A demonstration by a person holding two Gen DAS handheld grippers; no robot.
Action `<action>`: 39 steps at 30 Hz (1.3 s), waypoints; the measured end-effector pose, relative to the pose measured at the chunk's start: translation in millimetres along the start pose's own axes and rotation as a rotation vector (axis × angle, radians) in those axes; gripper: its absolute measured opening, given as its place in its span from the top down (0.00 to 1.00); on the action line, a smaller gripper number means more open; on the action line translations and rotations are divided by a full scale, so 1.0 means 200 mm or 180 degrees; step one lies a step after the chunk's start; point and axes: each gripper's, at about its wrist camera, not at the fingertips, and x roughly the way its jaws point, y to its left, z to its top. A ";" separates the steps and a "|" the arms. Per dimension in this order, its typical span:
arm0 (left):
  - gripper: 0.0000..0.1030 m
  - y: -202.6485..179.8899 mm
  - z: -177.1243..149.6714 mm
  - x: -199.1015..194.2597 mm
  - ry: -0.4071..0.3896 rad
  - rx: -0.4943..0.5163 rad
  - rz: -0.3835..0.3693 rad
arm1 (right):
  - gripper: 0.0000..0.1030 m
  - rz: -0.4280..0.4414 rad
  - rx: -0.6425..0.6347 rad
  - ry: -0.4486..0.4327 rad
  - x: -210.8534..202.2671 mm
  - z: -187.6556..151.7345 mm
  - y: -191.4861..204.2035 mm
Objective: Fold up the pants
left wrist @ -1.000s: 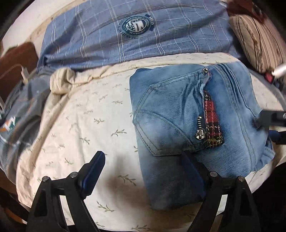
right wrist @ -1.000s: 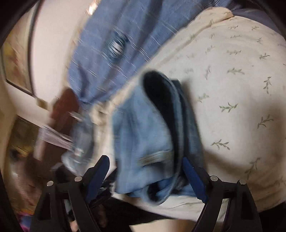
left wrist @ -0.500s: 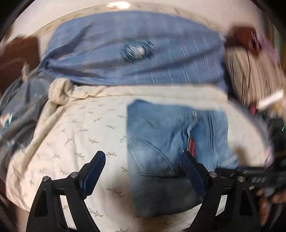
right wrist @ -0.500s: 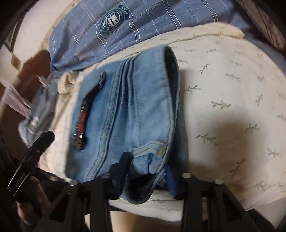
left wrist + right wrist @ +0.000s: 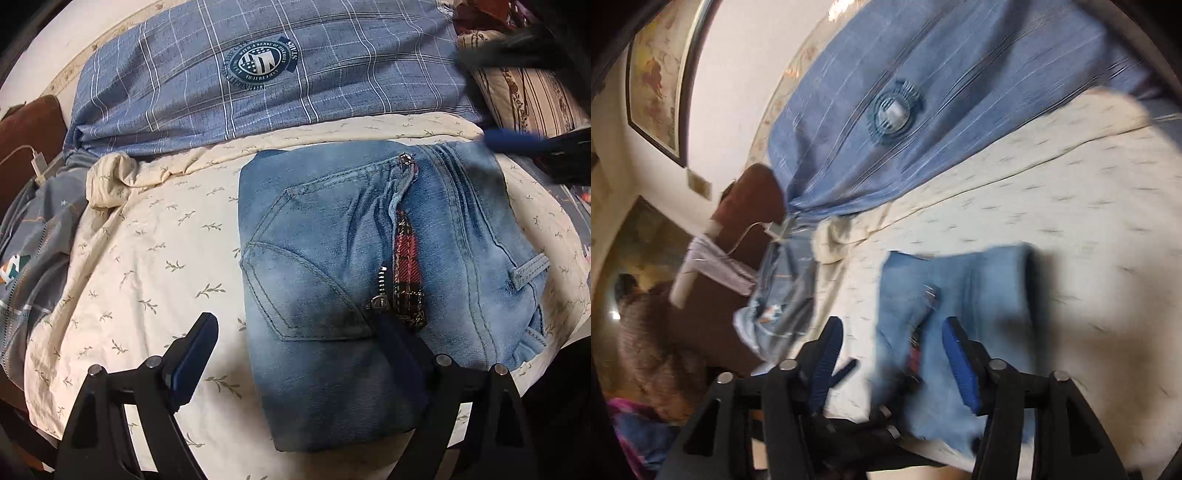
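Bedding fills both views: a cream sheet [image 5: 147, 258] printed with small sprigs, and behind it a blue plaid cover [image 5: 258, 74] with a round crest. On the sheet lie the folded jeans [image 5: 332, 258], a compact denim rectangle with a back pocket, a red plaid trim strip and a zipper pull facing up. Only the left wrist view shows these details sharply, along with a striped pillow [image 5: 528, 96] at the far right. The right wrist view is blurred, but it alone shows a framed picture [image 5: 657, 81] on the wall. The left gripper [image 5: 295, 354] stands wide and released, its right finger over the jeans' near edge, seemingly not pressing. The right gripper [image 5: 890, 362] is opening above the jeans, empty.
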 end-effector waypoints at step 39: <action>0.66 0.23 -0.11 -0.01 0.0571 -0.1535 -0.1442 | 0.40 -0.0631 0.0369 0.0598 0.37 0.10 -0.34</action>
